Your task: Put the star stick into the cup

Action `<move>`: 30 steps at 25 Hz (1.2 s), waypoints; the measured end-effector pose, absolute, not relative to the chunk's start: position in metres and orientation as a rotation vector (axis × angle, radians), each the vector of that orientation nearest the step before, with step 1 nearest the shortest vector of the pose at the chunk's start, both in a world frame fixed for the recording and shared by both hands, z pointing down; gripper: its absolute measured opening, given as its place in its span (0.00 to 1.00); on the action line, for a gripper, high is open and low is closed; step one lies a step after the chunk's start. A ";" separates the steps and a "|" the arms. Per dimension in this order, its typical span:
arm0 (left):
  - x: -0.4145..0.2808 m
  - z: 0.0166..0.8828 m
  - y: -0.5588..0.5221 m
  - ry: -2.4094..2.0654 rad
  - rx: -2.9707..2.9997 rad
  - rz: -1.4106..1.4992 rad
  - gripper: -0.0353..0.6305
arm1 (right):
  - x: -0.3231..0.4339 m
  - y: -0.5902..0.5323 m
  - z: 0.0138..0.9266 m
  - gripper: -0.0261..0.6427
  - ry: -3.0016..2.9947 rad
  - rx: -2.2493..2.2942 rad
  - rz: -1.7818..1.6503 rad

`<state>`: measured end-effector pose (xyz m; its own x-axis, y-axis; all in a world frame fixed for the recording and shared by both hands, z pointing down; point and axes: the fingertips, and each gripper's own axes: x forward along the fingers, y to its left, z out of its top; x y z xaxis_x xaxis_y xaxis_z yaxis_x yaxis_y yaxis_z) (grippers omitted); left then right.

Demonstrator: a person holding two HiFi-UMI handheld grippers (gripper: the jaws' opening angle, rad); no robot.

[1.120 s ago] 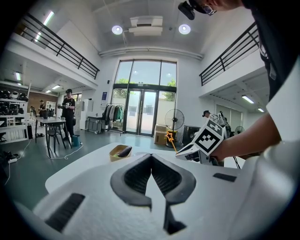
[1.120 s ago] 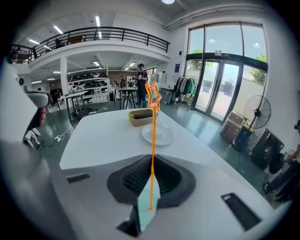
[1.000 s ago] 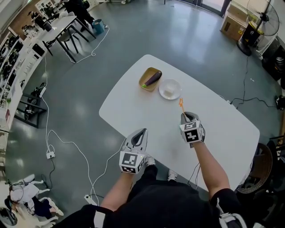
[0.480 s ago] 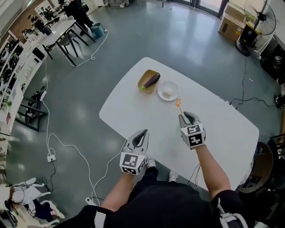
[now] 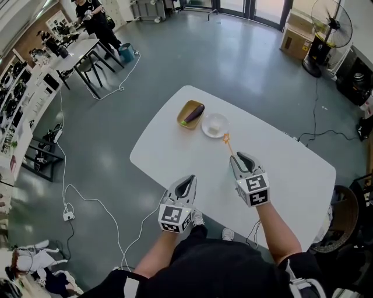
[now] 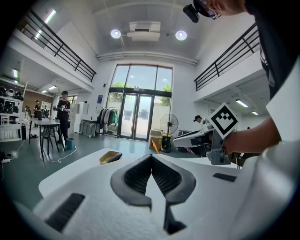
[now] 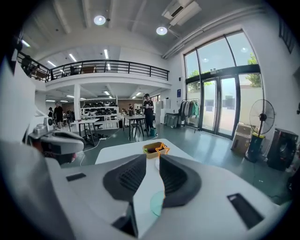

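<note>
An orange star stick points from my right gripper toward the white cup on the white table. The star end hovers just short of the cup's near right rim. My right gripper is shut on the stick's lower end. In the right gripper view the star rises just past the closed fingertips, in front of the yellow bowl. My left gripper hangs shut and empty at the table's near edge. From the left gripper view, the stick and the right gripper show at the right.
A yellow bowl with a purple eggplant stands just left of the cup. Desks, chairs and a person are far off at the upper left. Cables lie on the floor left of the table, and a fan stands at the upper right.
My right gripper has carried the star stick a little closer to the cup. The left gripper has stayed by the table's near edge. The head view has shifted.
</note>
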<state>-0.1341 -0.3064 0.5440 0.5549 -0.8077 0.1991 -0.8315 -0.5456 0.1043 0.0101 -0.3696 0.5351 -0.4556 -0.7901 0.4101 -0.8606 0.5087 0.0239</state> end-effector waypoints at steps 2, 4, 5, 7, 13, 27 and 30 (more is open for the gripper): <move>-0.129 0.537 -0.305 -1.378 2.626 0.177 0.07 | 0.009 -0.361 0.525 0.18 -2.411 1.376 0.252; -0.124 0.530 -0.304 -1.373 2.647 0.164 0.07 | 0.010 -0.353 0.516 0.18 -2.431 1.388 0.236; -0.122 0.526 -0.303 -1.373 2.654 0.158 0.07 | 0.011 -0.349 0.510 0.17 -2.440 1.400 0.223; -0.120 0.519 -0.300 -1.377 2.663 0.145 0.07 | 0.014 -0.341 0.497 0.15 -2.463 1.435 0.196; -0.113 0.508 -0.289 -1.394 2.678 0.119 0.07 | 0.025 -0.320 0.462 0.10 -2.527 1.510 0.110; -0.113 0.498 -0.271 -1.427 2.692 0.099 0.07 | 0.044 -0.287 0.446 0.04 -2.522 1.669 -0.013; -0.111 0.498 -0.270 -1.429 2.695 0.102 0.07 | 0.050 -0.286 0.447 0.04 -2.523 1.677 -0.005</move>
<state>-0.1114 -0.2698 0.4980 0.5605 -0.8220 0.1005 -0.8280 -0.5587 0.0476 0.0498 -0.2856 0.4472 -0.3825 -0.9194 0.0914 -0.9190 0.3888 0.0650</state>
